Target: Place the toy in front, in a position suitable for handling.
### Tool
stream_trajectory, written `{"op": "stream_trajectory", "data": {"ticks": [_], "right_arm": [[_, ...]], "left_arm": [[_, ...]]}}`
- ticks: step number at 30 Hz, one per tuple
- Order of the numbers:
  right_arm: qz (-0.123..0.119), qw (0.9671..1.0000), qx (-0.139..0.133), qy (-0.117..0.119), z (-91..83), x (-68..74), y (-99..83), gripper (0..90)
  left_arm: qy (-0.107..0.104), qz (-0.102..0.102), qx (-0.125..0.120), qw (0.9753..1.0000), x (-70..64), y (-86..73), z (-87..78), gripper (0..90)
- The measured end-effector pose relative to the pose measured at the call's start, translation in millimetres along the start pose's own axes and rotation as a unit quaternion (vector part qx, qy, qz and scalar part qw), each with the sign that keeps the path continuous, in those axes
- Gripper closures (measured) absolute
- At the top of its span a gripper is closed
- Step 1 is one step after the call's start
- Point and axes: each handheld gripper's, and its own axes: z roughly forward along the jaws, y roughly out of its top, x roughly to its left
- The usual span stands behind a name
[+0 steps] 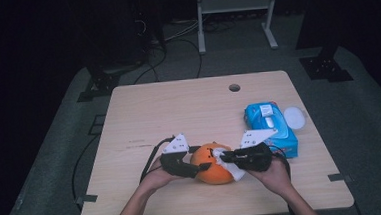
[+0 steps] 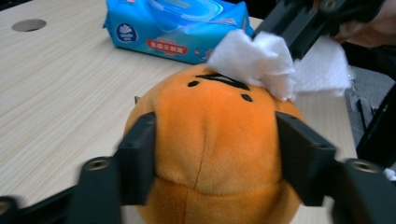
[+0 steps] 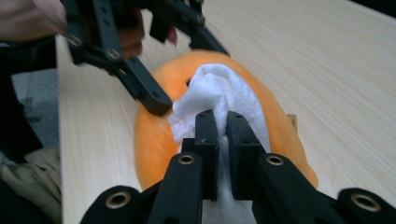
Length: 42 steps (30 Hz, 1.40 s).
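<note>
Toy: orange plush toy (image 1: pixel 213 164), round and soft, sitting on the desk (image 1: pixel 188 107) near its front edge, between the two claws; small black face marks show on its upper side in the left gripper view.
Wipe: white wipe (image 3: pixel 219 100), bunched and limp, pressed on the toy's top by its face.
Work in hand: by the look of it, wiping the toy's surface while the other claw steadies it.
Handling, toy: probably light and squashy (the fabric dents slightly where the pads press), not fragile and not slippery; best held across its widest part, low on the flanks, so it cannot roll.
Handling, wipe: thin and floppy, likely damp; it needs a firm pinch on a gathered fold or it will slide out.
Left claw (image 2: pixel 212 161): spread wide around the toy, one pad on each flank, touching the fabric and holding it.
Right claw (image 3: pixel 222 122): nearly closed, clamping the wipe between its tips, which point down onto the toy's crown.
Left hand (image 1: pixel 159 178): comes in low from the near edge, claw aimed rightward into the toy.
Right hand (image 1: pixel 275 175): mirrors it from the other side, claw angled left and slightly down.
Pack: blue wipe packet (image 1: pixel 271 127) lying flat on the desk to the right, beyond the right claw, apart from the toy.
</note>
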Motion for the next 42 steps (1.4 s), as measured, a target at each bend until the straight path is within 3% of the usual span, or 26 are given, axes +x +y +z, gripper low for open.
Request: {"op": "stream_trajectory", "data": {"ticks": [2, 5, 8, 13, 16, 18, 20, 22, 25, 26, 30, 33, 35, 38, 42], "right_arm": [[0.01, 0.9999, 0.008, -0.005, 0.4, -6.0, -4.8, 83.4], [0.031, 0.9995, 0.007, -0.005, -3.2, -15.1, -9.8, 83.4], [0.035, 0.9993, 0.007, -0.007, -5.4, -19.7, -12.9, 83.4], [0.025, 0.9996, 0.001, -0.012, -7.9, -12.5, -7.9, 83.4], [0.015, 0.9996, -0.021, 0.014, -8.0, -4.1, -1.1, 83.4], [0.0, 0.9998, -0.017, 0.009, -6.0, 1.6, 2.6, 83.3], [0.002, 0.9999, -0.013, 0.009, -4.8, 0.6, 2.2, 83.4], [0.009, 0.9999, -0.008, 0.006, -4.2, -4.5, -1.5, 83.4], [0.017, 0.9998, -0.005, 0.001, -4.8, -9.7, -5.3, 83.4], [0.018, 0.9998, -0.004, -0.001, -5.3, -10.4, -5.8, 83.4], [0.009, 0.9999, -0.009, -0.002, -7.5, -5.4, -2.1, 83.4], [-0.007, 0.9994, -0.026, 0.021, -8.2, 6.5, 6.1, 83.4], [-0.027, 0.999, -0.027, 0.022, -6.0, 16.0, 13.0, 83.4], [-0.037, 0.9988, -0.027, 0.017, -6.0, 23.0, 19.5, 83.5], [-0.021, 0.9993, -0.03, 0.005, -11.6, 13.1, 18.7, 83.4]], "left_arm": [[0.007, -0.012, -0.014, 0.9998, 2.5, 0.2, -0.8, 17.7], [0.008, -0.025, -0.014, 0.9995, 4.9, -2.2, 0.9, 11.0], [-0.006, -0.041, -0.012, 0.9991, 5.4, -6.4, 7.4, 14.3], [0.004, -0.02, -0.017, 0.9996, -1.1, -1.9, 7.4, 29.9], [0.004, -0.006, -0.018, 0.9998, -4.9, -0.1, 9.8, 31.0], [0.007, -0.007, -0.016, 0.9998, -4.4, -0.3, 9.3, 30.1], [0.011, -0.02, -0.015, 0.9996, -2.1, -1.8, 8.7, 24.5], [0.008, -0.046, -0.011, 0.9989, 1.5, -2.4, 9.5, 14.4], [0.001, -0.059, -0.016, 0.9981, 3.3, -3.9, 10.6, 14.7], [0.004, -0.052, -0.019, 0.9985, 1.8, -3.7, 10.4, 20.7], [0.009, -0.025, -0.02, 0.9994, -4.7, 0.3, 9.6, 29.4], [0.014, 0.02, -0.015, 0.9996, -16.7, 4.9, 12.7, 30.5], [0.021, 0.064, -0.008, 0.9977, -28.2, 9.0, 15.5, 31.0], [0.024, 0.109, 0.0, 0.9937, -40.0, 11.2, 18.2, 31.9], [0.021, 0.119, 0.0, 0.9927, -42.2, 10.4, 18.8, 32.4]]}}
